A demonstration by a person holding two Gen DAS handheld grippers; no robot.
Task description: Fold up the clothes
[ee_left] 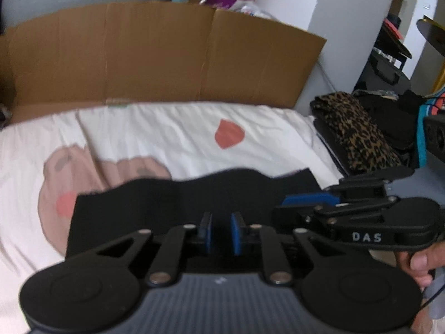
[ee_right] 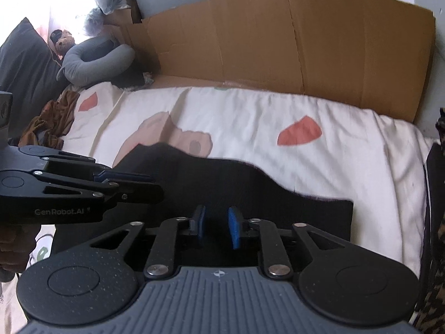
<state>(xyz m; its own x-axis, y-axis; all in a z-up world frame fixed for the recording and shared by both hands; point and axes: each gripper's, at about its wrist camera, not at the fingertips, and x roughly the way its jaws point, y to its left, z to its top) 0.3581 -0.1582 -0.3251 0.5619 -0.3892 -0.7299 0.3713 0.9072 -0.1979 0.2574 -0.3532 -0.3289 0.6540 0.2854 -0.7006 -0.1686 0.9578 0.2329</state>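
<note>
A matte black garment (ee_left: pixel 155 194), folded into a flat slab with a wavy far edge, lies on the bed's wrinkled white quilt (ee_left: pixel 172 130) printed with pink and coral shapes, before a creased cardboard sheet (ee_left: pixel 155 53). The left gripper (ee_left: pixel 221 232) and right gripper (ee_right: pixel 216 226) tilt downward over it, side by side, blue-padded fingers (ee_right: pixel 233 226) parted and released, nothing between them.

Your flat black folded garment (ee_left: pixel 194 194) lies on the white quilted bedcover (ee_left: pixel 167 136), which is printed with coral-red patches and pinkish-tan shapes. Behind the bed you have a plain brown cardboard sheet (ee_left: pixel 167 53). To one side sits a folded leopard-print cloth (ee_left: pixel 358 136), tan with black spots. Both your black claws carry blue pads (ee_right: pixel 233 228).
</note>
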